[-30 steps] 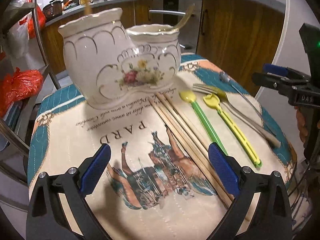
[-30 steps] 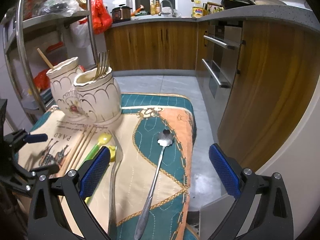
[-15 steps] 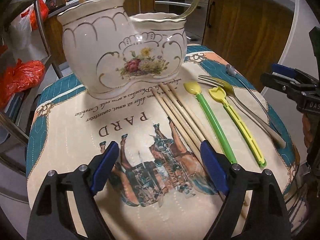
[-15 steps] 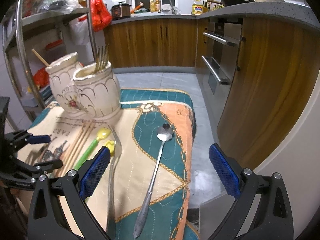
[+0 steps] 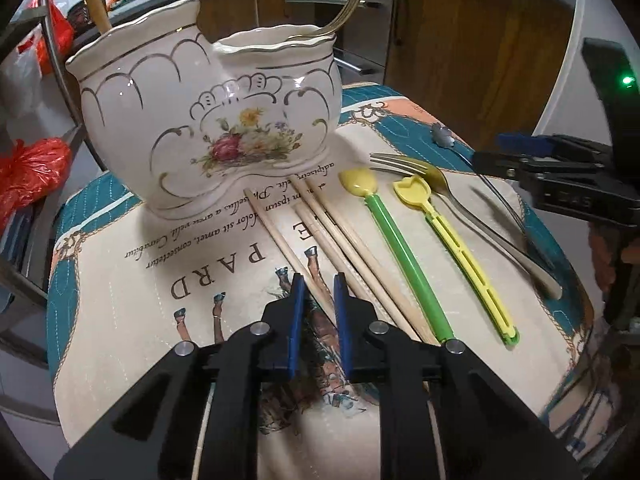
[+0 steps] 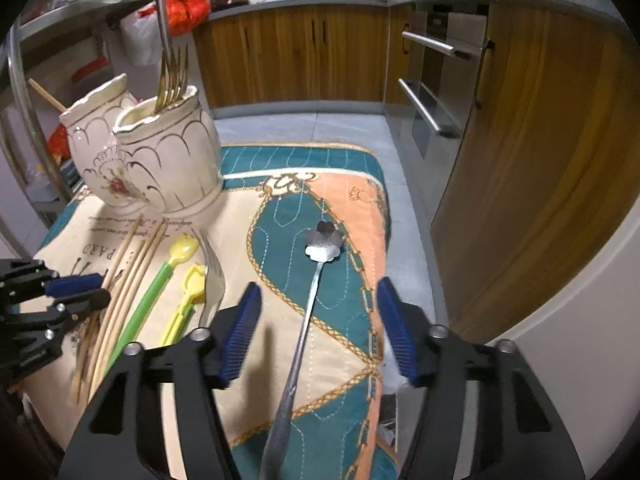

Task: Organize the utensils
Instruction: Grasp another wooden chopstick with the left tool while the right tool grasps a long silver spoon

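chopstick (image 5: 288,248) between left gripper (image 5: 318,284) pads, spoon (image 6: 308,312) near mat edge (image 6: 382,240)

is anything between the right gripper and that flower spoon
Nothing visible. The flower spoon lies bare on the cloth, its handle running between the open fingers of the right gripper, whose jaws have just been closing.
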`<state>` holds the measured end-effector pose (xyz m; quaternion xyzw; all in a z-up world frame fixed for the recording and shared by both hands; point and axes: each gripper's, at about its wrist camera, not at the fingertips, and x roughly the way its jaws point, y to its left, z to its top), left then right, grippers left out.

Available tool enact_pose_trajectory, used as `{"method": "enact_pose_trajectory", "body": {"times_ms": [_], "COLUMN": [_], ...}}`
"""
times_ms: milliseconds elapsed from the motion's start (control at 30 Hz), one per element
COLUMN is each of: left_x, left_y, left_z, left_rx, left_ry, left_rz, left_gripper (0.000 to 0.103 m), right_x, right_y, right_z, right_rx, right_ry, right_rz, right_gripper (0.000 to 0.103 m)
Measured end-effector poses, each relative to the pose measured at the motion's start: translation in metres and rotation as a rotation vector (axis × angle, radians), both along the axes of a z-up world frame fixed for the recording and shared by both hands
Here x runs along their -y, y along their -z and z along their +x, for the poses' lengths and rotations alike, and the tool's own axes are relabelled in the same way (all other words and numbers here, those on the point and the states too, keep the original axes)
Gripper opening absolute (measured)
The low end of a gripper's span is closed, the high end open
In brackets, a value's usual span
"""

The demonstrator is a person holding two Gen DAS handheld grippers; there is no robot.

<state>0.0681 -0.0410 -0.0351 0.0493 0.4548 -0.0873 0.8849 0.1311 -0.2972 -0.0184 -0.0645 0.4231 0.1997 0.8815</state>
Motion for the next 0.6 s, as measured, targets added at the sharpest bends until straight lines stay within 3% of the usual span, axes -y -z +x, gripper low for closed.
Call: {"method": "enact_pose_trajectory", "body": {"times_ms": [133,267,333,600], "left_x": [-0.008,-0.023,-0.029,-0.043], "left_y": [-0.002,-0.005,-0.006,-0.006], "left_z": [-0.002,-0.008,-0.009,-0.021], "left_rx": [-0.008,-0.023,-0.03,-0.056], "left_ry": [0.018,0.038,0.043,0.066], "left_rz": [0.004,0.003,0.004,0.004], "left_gripper": [0.009,0.006,0.005,0.005], "right_x": [-0.007,-0.009,-0.011,-0.016], "right_y": [0.01,0.013,0.013,0.007], "right_z": [0.005,0.009,0.009,0.003], "right_rx": [-0.038,-0.041,-0.048,-0.083], "right_ry": [-0.014,-0.016,-0.026,-0.085], "right_rz": [-0.011,-0.015,-0.008,0.0], "right_gripper": [0.028,0.022,0.007,0.006]}}
